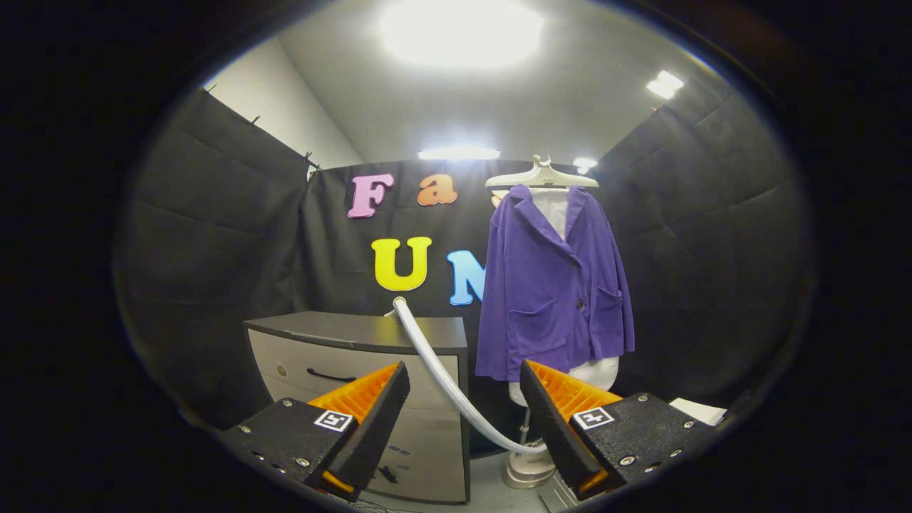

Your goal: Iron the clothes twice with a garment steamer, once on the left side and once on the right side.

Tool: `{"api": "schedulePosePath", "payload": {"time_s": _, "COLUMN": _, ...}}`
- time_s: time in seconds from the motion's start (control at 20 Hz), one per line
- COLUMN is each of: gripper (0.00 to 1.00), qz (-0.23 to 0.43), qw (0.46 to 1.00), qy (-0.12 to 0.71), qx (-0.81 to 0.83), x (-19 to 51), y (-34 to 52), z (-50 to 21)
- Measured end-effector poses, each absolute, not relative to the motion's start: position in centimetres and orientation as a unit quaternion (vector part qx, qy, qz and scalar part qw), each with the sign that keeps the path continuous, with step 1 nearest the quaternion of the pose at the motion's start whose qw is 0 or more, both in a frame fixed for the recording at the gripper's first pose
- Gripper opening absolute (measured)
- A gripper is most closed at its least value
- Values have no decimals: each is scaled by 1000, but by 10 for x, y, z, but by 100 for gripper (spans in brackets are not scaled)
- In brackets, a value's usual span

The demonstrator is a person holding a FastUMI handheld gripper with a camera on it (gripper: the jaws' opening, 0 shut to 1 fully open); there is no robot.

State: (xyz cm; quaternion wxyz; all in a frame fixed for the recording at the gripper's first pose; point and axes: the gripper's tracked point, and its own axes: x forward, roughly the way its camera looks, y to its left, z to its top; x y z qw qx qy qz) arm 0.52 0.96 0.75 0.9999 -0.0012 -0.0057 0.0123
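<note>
- The tool (pixel 463 399) hung nearest, its fingers spread wide and gripping nothing.
- A white steamer hose (pixel 442 370) curved between them, running down to a base (pixel 529 467) on the floor.
- Beyond, to the right, a purple jacket (pixel 552 285) hung on a hanger (pixel 541 176).
- A grey drawer cabinet (pixel 370 370) stood left.

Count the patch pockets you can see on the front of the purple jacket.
2. One pocket sits on the jacket front nearer the cabinet; the other pocket is across the buttons, beside the far sleeve. Folds could hide more. The gripper is open, fingers apart.
</note>
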Motion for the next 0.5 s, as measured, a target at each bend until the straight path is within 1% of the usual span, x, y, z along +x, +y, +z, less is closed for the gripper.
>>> {"api": "schedulePosePath", "payload": {"time_s": 0.3, "gripper": 96, "qz": 35, "qw": 999, "qy": -23, "qx": 1, "x": 27, "y": 24, "z": 44}}
{"api": "schedulePosePath", "payload": {"time_s": 0.5, "gripper": 96, "qz": 62, "qw": 998, "qy": -20, "qx": 22, "x": 65, "y": 37, "z": 70}}
